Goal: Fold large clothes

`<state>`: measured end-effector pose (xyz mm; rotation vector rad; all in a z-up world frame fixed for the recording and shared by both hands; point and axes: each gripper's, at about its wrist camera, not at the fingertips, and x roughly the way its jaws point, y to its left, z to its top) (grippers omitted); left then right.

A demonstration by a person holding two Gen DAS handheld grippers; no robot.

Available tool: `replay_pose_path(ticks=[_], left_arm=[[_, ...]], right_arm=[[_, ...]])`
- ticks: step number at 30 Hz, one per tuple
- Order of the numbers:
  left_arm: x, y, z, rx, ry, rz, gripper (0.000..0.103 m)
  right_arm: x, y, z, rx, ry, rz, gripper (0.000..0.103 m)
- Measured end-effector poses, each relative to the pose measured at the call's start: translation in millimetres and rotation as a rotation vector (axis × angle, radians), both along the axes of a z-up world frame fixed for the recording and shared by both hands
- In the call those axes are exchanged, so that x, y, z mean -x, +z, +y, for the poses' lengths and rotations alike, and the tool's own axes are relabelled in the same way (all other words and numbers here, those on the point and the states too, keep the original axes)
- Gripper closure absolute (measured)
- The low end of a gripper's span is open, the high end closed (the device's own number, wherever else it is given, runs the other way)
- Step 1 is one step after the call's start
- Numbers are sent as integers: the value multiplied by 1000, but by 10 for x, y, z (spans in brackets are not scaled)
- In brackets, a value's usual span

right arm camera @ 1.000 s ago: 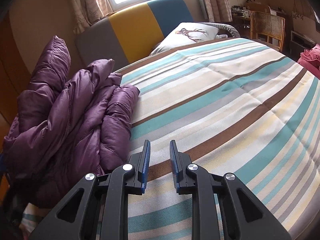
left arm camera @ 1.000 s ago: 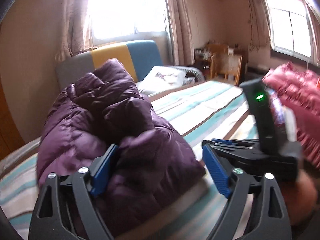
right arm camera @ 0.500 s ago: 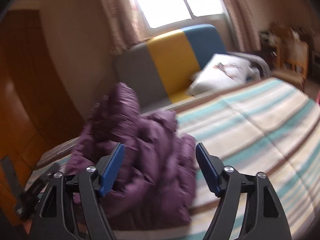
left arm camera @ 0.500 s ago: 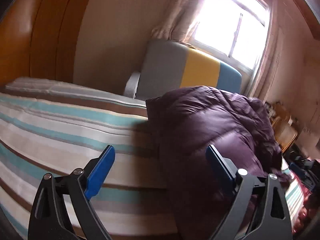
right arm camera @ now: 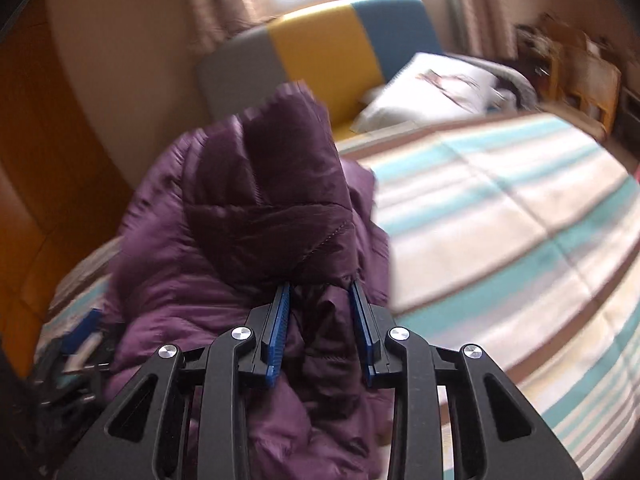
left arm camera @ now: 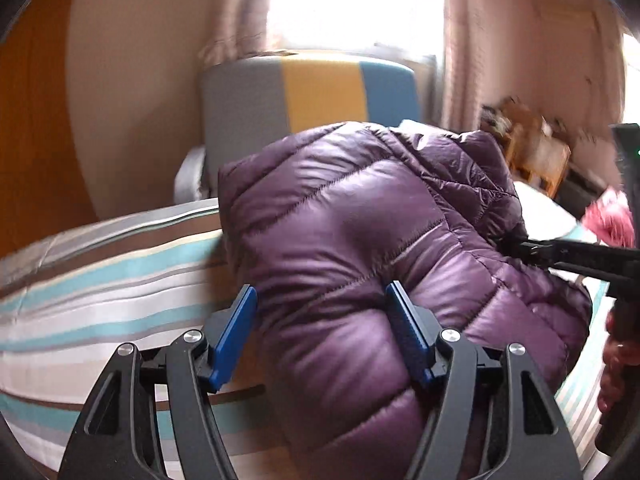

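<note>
Our left gripper (left arm camera: 320, 334) stands wide open, the crumpled purple quilted down jacket (left arm camera: 360, 240) bulging between its jaws on the striped bedcover (left arm camera: 100, 288). Only our right view shows the right gripper (right arm camera: 320, 320) half-closed on a jacket fold; its long axis is unclear.

Both the left gripper (left arm camera: 320, 320) and the right gripper (right arm camera: 320, 312) have matte black skeletal arms with triangular cut-outs, silver round screws at the pivots (two per side) and ribbed blue pads (left arm camera: 234, 336).
</note>
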<state>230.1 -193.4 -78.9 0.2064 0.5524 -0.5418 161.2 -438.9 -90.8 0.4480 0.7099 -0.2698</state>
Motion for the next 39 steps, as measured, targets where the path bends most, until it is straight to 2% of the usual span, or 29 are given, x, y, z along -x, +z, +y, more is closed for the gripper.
replay_pose_path(ticks=[2,5,8,11,13,17,20,24,29,33,39], left_arm=[[75,-41,-86,-22,-12,-23,37],[107,-22,-104,-41,1,-26,37],[112,36,-35,-23,7,-1,37],[152,53,-45,-23,25,-3,37],[198,45,-74,-30,43,-9,37],[241,50,-118,-50,66,-23,37],[235,48,-106,-47,64,-14,37],[197,22,-107,-21,56,6,36],[163,-34,-166,-7,46,8,32],[123,-50,-174,0,45,17,31],[5,214,-27,111,74,104,28]], right_arm=[[29,-216,-47,-20,-13,0,73],[92,-180,-63,-30,-2,-40,73],[213,78,-76,-32,-10,-105,73],[283,462,17,54,-28,-203,73],[171,632,124,109,8,-215,73],[-303,721,334,207,89,-174,73],[-678,557,295,257,86,-94,73],[-874,175,122,210,58,-7,74],[-884,-140,-12,155,38,-19,76],[-955,-203,-78,129,36,-5,76],[-953,-199,-91,138,28,-8,76]])
